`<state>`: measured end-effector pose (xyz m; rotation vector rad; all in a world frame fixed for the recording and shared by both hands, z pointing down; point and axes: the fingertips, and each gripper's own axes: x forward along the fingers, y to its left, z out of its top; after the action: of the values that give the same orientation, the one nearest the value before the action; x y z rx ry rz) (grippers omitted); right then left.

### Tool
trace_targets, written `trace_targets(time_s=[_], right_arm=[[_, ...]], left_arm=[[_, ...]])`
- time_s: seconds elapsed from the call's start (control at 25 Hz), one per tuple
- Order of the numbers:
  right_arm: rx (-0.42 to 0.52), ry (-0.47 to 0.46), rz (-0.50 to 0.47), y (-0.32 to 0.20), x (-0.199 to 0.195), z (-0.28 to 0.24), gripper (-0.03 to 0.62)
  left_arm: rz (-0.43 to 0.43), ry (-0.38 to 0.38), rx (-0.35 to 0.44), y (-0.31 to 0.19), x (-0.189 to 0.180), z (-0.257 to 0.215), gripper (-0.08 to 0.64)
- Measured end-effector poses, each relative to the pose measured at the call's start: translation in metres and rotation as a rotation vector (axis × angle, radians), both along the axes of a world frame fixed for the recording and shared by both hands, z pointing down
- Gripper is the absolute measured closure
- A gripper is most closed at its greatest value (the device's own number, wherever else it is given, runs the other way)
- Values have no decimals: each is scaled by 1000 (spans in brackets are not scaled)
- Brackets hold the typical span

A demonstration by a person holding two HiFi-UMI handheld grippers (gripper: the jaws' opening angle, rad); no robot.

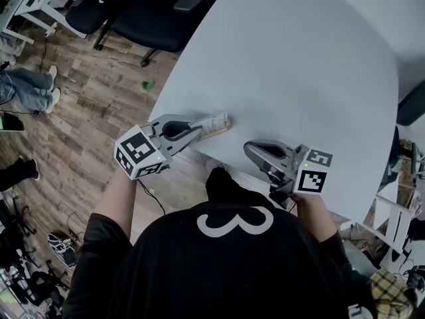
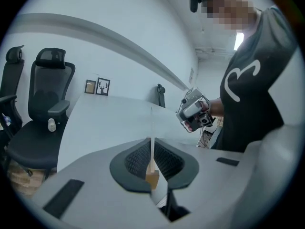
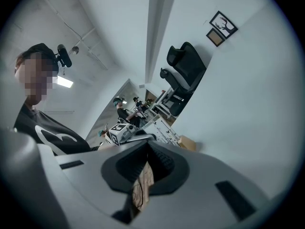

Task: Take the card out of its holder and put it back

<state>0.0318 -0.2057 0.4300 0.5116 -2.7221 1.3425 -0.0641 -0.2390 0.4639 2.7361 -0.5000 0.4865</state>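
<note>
Left tongs [image 1: 198,131] clamp the card [image 1: 214,122], seated in its wooden holder [image 2: 152,178] just inside the counter [image 1: 299,58] edge. The right tongs [image 1: 251,150], together and empty, hover at that edge. Unpinned, the holder could drag off it.

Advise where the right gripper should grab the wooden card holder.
Probably the holder at its free right end, pinched across the narrow width, coming from the right along the table. It is a long low strip, and the left gripper clamps the card at the other end. The right gripper is shut: open it first.
</note>
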Motion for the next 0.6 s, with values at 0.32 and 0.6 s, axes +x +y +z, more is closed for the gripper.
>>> trace_targets(time_s=[0.32, 0.6], right_arm=[[-1, 2, 19, 4, 4, -1, 583], [18, -4, 43, 3, 2, -8, 583]], left_arm=[[-6, 19, 27, -5, -2, -13, 535], [-50, 45, 55, -15, -10, -35, 535]])
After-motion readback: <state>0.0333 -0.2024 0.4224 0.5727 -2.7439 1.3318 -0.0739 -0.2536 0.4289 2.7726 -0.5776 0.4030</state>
